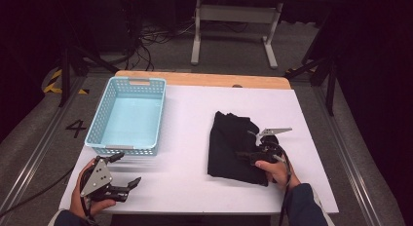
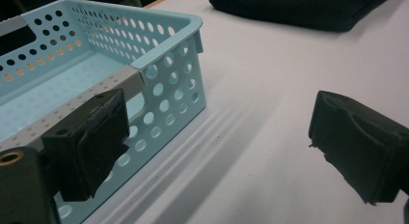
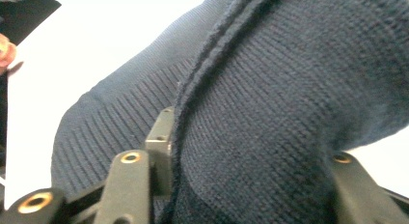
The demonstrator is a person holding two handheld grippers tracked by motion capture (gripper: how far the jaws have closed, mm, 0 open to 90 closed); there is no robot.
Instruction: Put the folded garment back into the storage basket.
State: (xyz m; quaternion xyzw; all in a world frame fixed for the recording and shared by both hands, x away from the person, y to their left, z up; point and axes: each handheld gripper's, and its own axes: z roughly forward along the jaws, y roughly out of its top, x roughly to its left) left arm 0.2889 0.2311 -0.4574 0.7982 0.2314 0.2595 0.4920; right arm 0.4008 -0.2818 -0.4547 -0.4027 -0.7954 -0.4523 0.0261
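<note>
Our right tool (image 1: 252, 156) is clenched on the dark sweater (image 1: 234, 145) lying right of the basket (image 1: 127, 114), so we should lift gently, while our left tool (image 1: 124, 170) waits released.

basket (image 1: 127, 114) table's (image 1: 190, 182) left | sweater (image 1: 234, 145) right of it, well apart

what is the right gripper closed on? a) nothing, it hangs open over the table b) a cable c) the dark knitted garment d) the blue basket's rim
c: the right gripper sits on the dark knitted garment, and its own view shows knit fabric bunched between the jaws.
</note>
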